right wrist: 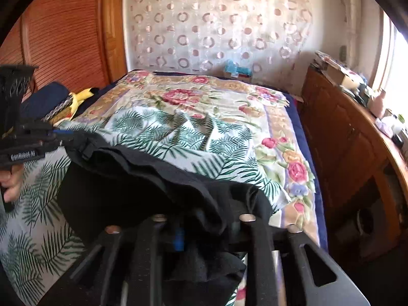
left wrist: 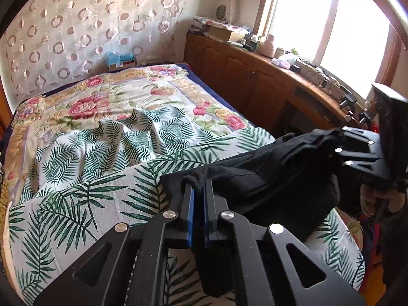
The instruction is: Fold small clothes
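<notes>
A black garment (left wrist: 267, 176) hangs stretched between my two grippers above the palm-leaf sheet (left wrist: 76, 178) on the bed. In the left wrist view my left gripper (left wrist: 199, 186) is shut on one corner of it, with the blue pads pinching a fold. My right gripper (left wrist: 334, 150) is at the far right, at the cloth's other end. In the right wrist view the black garment (right wrist: 142, 178) drapes over my right gripper (right wrist: 211, 229). Its fingers stand apart, with one blue pad (right wrist: 178, 239) bare and the other finger hidden under cloth. My left gripper (right wrist: 67, 137), held by a hand (right wrist: 10, 181), grips the far corner.
A floral bedcover (left wrist: 102, 102) lies under the leaf sheet. A wooden cabinet (left wrist: 242, 81) with a cluttered top runs along the bed's right side below a bright window. A wooden wardrobe door (right wrist: 63, 38) stands at the left, with blue and yellow items (right wrist: 51, 99) beside it.
</notes>
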Demonstrator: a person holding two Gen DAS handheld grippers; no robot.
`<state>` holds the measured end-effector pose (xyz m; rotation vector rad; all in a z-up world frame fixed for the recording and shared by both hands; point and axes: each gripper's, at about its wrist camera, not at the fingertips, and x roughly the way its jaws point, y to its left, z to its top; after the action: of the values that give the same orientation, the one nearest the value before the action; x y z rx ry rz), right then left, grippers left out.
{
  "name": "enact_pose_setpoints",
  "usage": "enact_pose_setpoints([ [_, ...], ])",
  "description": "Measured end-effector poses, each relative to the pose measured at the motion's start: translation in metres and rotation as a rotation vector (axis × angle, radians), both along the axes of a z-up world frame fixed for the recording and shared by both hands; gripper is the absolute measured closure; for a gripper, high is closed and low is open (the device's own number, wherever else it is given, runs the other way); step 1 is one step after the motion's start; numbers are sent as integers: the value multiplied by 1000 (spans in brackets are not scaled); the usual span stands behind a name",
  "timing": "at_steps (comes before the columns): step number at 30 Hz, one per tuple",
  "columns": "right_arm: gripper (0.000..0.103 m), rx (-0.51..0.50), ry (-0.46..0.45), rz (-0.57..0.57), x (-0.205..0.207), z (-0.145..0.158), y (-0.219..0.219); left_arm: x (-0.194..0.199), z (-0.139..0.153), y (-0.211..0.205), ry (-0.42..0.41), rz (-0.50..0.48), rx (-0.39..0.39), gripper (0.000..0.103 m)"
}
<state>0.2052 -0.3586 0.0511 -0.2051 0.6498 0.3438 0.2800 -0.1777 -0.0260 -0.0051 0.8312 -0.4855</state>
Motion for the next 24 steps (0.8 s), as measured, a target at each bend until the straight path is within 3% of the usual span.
enact_pose_setpoints([
  [3,57,39,-14,-3,0,8,-7,8,-8,1,24,3,-3,98],
  [7,57,15,-55,-8,-9,15,-8,13,-14,-2,34,-3,6,98],
  [10,57,24,-84,-103,-12,23,-15,15,-16,-2,46,-3,6,93],
  [14,57,48,-87,-145,-23,28,-22,13,-2,10,1,-1,-40,59],
  [17,51,66,-78,-140,-42,25,-20,9,8,16,-20,-18,-49,24],
  [19,35,77,-54,-134,-51,19,-19,7,7,19,-26,-28,-49,22],
  [24,32,68,35,-151,-58,-5,-20,18,-14,12,34,-23,4,22],
])
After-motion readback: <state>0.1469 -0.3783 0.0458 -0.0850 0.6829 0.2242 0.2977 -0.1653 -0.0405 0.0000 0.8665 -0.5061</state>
